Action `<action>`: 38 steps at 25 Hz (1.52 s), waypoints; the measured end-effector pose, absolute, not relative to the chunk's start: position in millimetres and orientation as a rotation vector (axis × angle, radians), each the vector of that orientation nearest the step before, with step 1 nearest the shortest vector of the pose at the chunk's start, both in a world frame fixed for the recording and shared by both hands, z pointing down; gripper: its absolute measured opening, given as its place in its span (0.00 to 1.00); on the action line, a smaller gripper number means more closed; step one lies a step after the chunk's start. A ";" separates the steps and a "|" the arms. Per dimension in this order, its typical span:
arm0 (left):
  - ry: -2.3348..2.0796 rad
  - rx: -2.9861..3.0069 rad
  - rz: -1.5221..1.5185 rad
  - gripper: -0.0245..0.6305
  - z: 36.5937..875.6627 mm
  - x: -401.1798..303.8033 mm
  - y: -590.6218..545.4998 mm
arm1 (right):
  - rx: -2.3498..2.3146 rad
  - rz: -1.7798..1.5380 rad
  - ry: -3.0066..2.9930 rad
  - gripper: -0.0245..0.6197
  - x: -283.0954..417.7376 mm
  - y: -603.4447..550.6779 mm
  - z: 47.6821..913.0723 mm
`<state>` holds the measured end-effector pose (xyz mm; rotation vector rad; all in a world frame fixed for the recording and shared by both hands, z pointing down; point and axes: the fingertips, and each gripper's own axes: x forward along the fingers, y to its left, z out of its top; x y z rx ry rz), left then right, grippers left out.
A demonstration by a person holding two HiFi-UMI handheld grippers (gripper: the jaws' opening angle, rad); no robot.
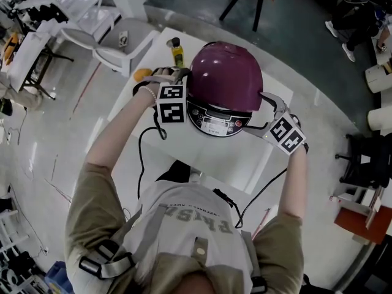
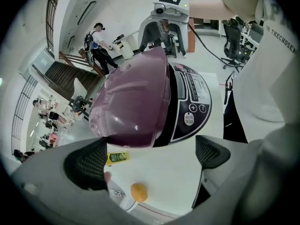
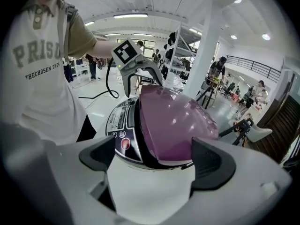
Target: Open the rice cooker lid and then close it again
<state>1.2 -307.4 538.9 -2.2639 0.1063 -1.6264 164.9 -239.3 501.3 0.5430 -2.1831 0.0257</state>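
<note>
A white counter [image 1: 245,159] holds a rice cooker [image 1: 217,120], its lid [image 1: 225,78] shut. The left hand-held gripper [image 2: 152,161] and right hand-held gripper [image 3: 154,162] flank it, jaws apart and empty. Opening and closing both seem still to do.

The rice cooker [image 1: 223,94] stands upright on the white table [image 1: 242,158], just toward 12 o'clock from the centre of the head view. Its dark control panel [image 1: 215,120], with buttons and a small display, faces 6 o'clock. The lid [image 1: 225,72] is a glossy purple dome, lowered onto the body and covering its whole top, with a black band showing under the rim at 6 o'clock.
</note>
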 end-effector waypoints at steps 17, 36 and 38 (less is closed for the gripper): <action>0.007 -2.211 -1.696 0.95 557.9 -6.0 -298.0 | 0.449 0.085 -2.131 0.78 162.9 -229.6 521.7; -0.034 -2.178 -1.729 0.95 569.3 -7.7 -295.9 | 0.400 0.108 -2.108 0.78 163.5 -227.6 532.8; -0.036 -2.161 -1.735 0.95 569.3 -8.0 -296.2 | 0.389 0.118 -2.101 0.78 163.7 -227.4 532.2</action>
